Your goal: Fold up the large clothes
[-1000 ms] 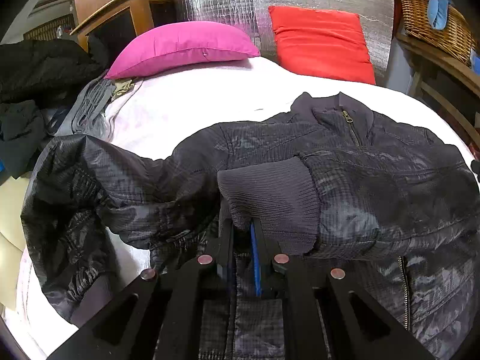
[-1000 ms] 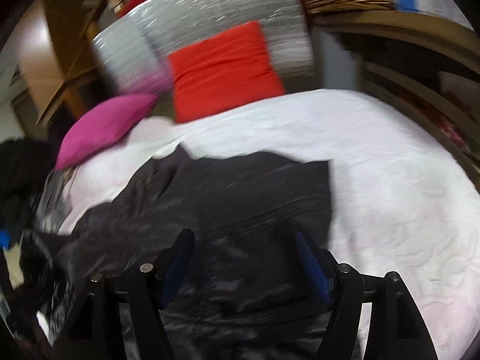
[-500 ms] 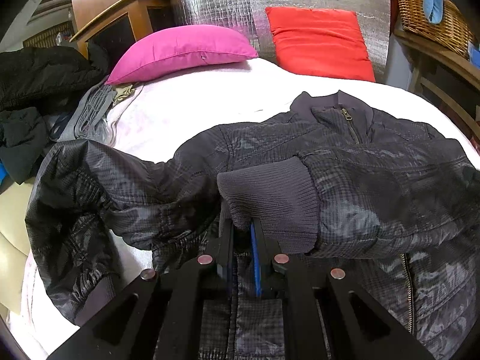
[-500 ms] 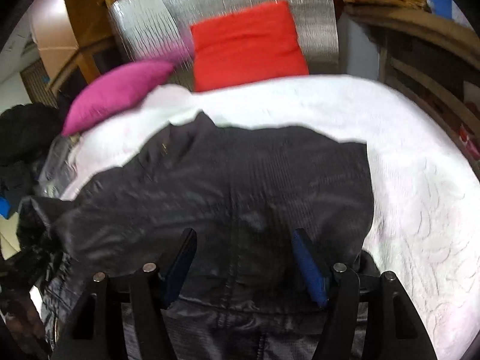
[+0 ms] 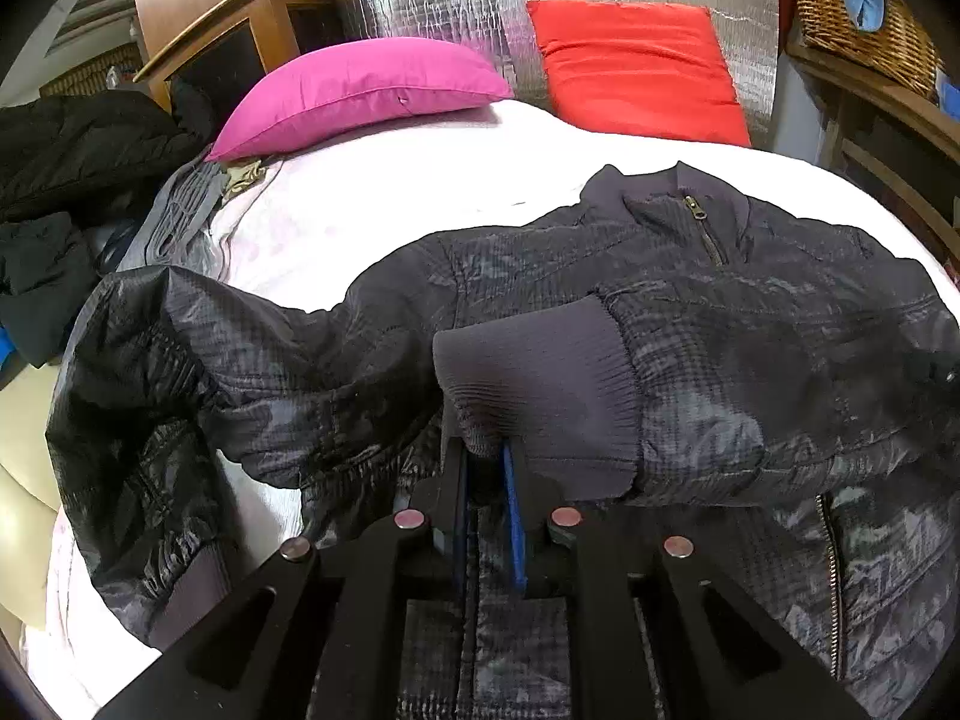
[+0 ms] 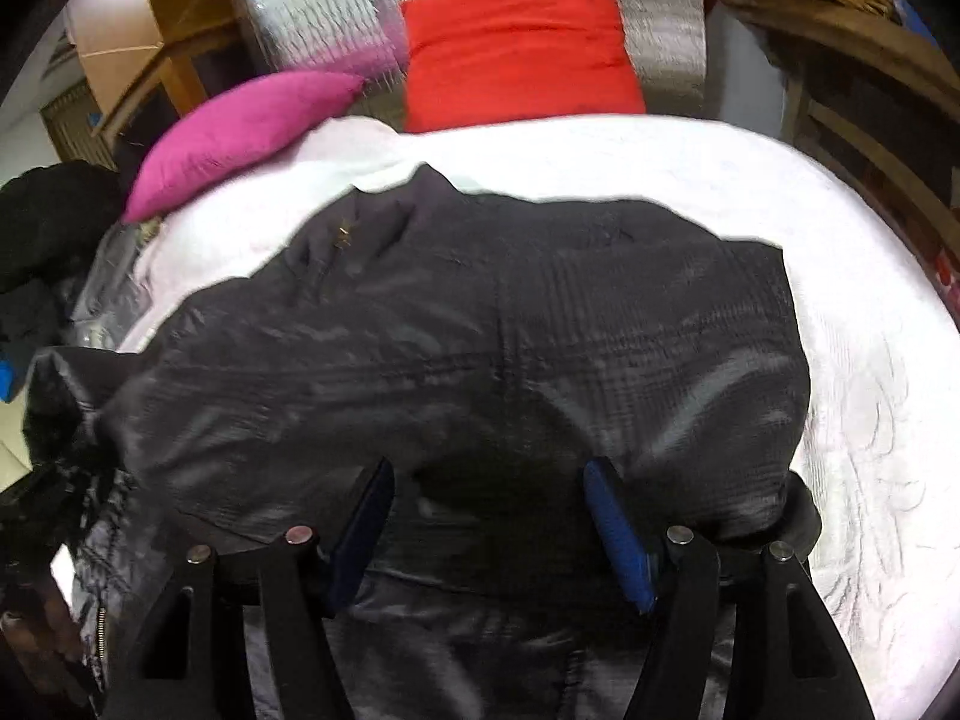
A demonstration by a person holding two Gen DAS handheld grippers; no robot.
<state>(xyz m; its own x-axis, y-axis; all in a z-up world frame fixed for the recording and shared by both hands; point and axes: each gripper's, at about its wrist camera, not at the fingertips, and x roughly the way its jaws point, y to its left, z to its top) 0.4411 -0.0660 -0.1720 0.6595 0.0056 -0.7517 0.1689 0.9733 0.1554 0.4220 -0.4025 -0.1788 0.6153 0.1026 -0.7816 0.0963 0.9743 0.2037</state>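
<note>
I see the dark jacket [image 5: 750,324] spread on the white bed [image 5: 372,198], its collar toward the pink pillow [image 5: 360,96] and the red pillow [image 5: 636,66]. My left hand-held gripper [image 5: 486,480] is clenched on the ribbed cuff [image 5: 534,384] of one sleeve, which lies folded across the jacket front. My right hand-held gripper [image 6: 486,516] is released, fingers wide apart, above the jacket's right side. A heap of dark clothes [image 5: 66,180] lies beside the bed.
</note>
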